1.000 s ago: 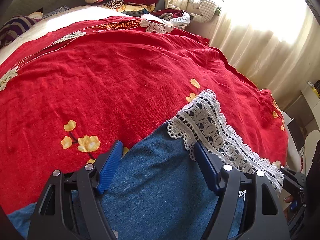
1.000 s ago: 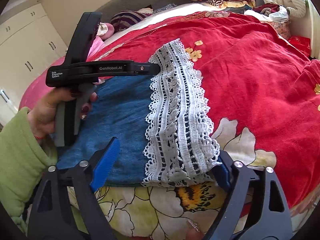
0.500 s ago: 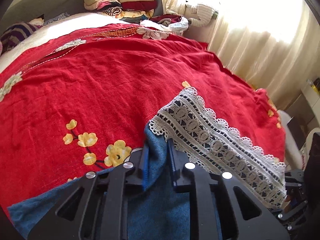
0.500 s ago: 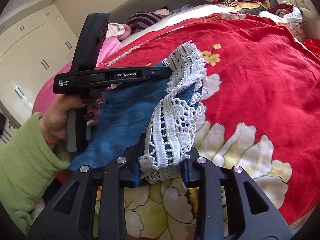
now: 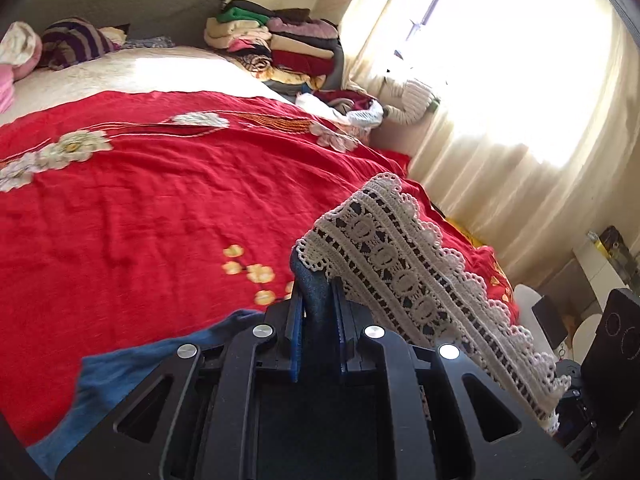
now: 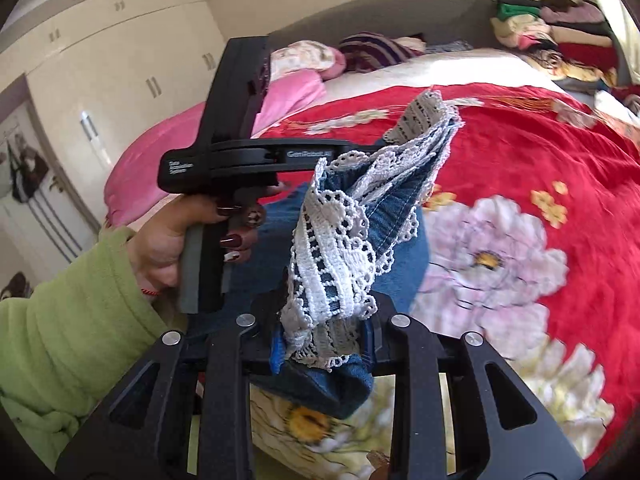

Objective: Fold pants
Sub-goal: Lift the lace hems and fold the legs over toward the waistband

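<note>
1. Broadly, the bed (image 5: 132, 216) carries everything: its red cover runs from the near edge up to the stack of clothes (image 5: 280, 44) at the far corner by the window, and the pants (image 5: 132, 364) lie along the near edge, with most of the denim still resting on the cover.

2. Only the lace-trimmed hem (image 5: 404, 276) is off the cover. It hangs between the two grippers, its long axis running from one to the other, roughly along the near edge of the bed.

3. Each end of that hem sits inside a pair of jaws, so neither hand is nearer. The left gripper (image 5: 318, 320) is closed tight on a denim fold at its end, with the lace trailing away to its right; the right wrist view shows the left hand (image 6: 180, 236) squeezing the handle.

4. Closed likewise, the right gripper (image 6: 324, 344) holds a bunch of lace and denim at the other end, just above the near edge, and the hem rises from it toward the left one.

5. My reading: the next move carries the hem across the denim on the cover, so both ends should travel level, or the fold will skew.
</note>
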A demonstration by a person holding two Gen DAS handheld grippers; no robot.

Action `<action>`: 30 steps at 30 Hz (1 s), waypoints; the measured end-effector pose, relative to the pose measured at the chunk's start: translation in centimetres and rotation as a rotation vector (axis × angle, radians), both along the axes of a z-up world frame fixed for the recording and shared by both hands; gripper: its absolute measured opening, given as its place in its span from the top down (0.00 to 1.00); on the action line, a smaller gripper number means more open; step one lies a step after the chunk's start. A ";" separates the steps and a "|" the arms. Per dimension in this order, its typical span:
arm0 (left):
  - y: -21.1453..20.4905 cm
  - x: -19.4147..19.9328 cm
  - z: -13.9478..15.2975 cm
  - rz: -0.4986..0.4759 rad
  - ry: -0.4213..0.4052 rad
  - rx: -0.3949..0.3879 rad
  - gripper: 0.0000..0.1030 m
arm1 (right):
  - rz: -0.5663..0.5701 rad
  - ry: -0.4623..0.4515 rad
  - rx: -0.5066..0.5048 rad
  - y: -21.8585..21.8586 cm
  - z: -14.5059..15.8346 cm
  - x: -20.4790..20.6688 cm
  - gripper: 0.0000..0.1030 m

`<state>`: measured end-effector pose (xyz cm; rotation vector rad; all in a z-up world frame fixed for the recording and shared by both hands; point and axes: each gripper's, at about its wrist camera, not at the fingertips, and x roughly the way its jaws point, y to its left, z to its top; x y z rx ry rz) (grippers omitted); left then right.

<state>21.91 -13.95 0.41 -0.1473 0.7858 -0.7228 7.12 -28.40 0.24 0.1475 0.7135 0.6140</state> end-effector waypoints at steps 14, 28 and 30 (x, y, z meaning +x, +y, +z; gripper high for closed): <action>20.6 -3.2 -3.2 0.460 0.200 -0.281 0.57 | 0.277 0.038 -0.184 13.2 -3.6 -0.4 0.84; 16.7 -2.8 -5.0 0.386 0.219 -0.173 0.30 | 0.320 -0.044 -0.232 12.4 -1.6 -3.8 0.59; 15.9 -2.1 -5.2 0.379 0.228 -0.159 0.30 | 0.302 -0.048 -0.254 11.2 -1.6 -4.0 0.59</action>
